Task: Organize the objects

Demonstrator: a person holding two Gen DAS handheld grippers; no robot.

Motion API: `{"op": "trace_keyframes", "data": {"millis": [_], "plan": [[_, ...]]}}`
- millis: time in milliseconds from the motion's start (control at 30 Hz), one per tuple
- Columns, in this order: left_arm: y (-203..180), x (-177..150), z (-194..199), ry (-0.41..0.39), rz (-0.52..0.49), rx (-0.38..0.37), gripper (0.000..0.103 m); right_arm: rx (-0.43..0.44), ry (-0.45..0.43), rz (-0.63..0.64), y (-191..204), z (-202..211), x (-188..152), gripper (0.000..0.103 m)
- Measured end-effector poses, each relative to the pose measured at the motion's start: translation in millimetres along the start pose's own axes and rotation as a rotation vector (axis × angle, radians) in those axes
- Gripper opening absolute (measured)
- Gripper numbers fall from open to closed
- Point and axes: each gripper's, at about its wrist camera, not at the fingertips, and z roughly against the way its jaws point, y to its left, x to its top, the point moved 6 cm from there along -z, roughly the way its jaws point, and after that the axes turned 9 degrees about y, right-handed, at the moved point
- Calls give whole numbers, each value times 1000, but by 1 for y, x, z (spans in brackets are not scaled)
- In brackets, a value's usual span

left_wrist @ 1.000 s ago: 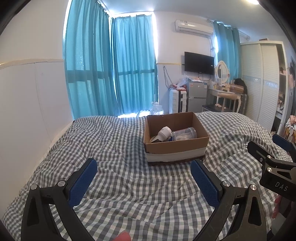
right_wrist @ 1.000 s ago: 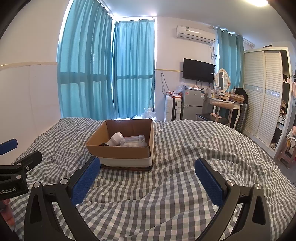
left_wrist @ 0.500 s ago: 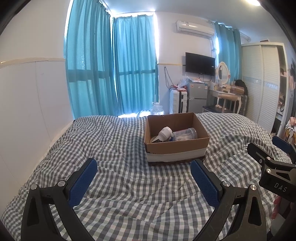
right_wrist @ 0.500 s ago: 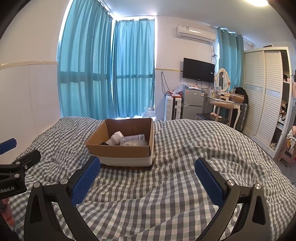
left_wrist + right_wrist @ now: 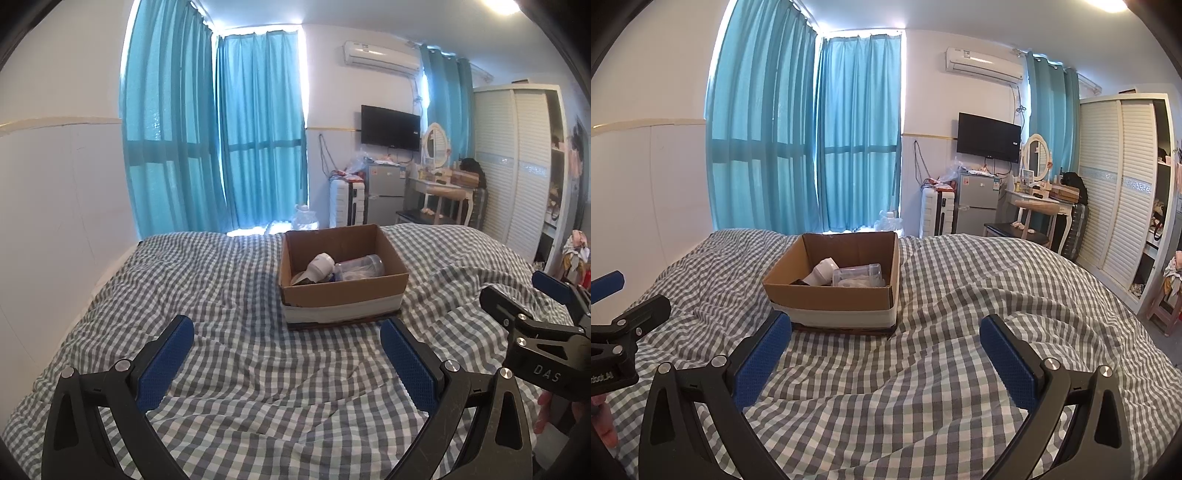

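A brown cardboard box (image 5: 343, 286) (image 5: 827, 293) with a white band round its base sits on the checked bedspread. Inside it lie a white bottle (image 5: 322, 265) (image 5: 823, 272) and a clear plastic jar (image 5: 360, 266) (image 5: 857, 277) on their sides. My left gripper (image 5: 286, 341) is open above the bedspread, short of the box and a little to its left, with nothing between its blue pads. My right gripper (image 5: 885, 345) is open too, empty, just in front of the box's near right corner. Each view shows the other gripper at its edge.
The grey-and-white checked bedspread (image 5: 229, 295) (image 5: 979, 295) is rumpled around the box. A white wall panel (image 5: 59, 206) borders the bed's left side. Beyond the bed stand teal curtains (image 5: 258, 133), a small fridge (image 5: 977, 206), a dressing table (image 5: 1039, 206) and a white wardrobe (image 5: 1119, 184).
Both grippers have stayed almost still and open. The left wrist view has shifted very slightly; the box and its contents have not moved.
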Motion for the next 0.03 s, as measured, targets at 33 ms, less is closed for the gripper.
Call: {"op": "trace_keyframes", "data": {"millis": [33], "plan": [[0, 0, -1, 1, -3, 6, 103, 1, 0, 0, 0, 0, 0, 103]]}}
